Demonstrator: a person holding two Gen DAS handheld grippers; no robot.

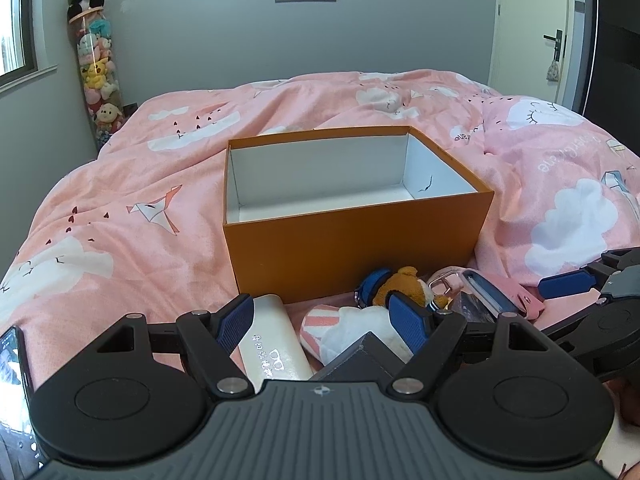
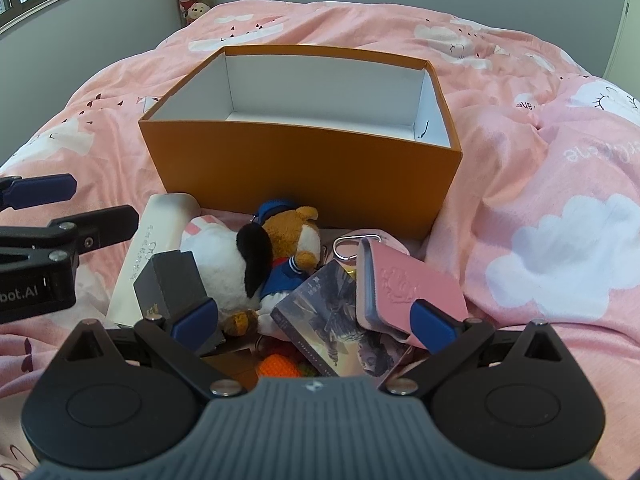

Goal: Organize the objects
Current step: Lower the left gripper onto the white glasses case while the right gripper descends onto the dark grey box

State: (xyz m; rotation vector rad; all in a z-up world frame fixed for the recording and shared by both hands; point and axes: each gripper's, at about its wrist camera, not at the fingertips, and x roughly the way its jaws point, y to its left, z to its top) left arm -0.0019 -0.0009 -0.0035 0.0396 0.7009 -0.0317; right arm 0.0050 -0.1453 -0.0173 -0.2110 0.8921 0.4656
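Note:
An orange box with an empty white inside stands open on the bed. A pile lies in front of it: a cream glasses case, a white plush dog, a bear in blue, a small grey box, an illustrated card and a pink wallet. My left gripper hovers open over the case and plush. My right gripper hangs open above the card and wallet, gripping nothing.
The pink cloud-print duvet is rumpled, with a raised fold to the right of the box. A phone lies at the near left. A tall tube of plush toys stands in the far left corner, a door at the far right.

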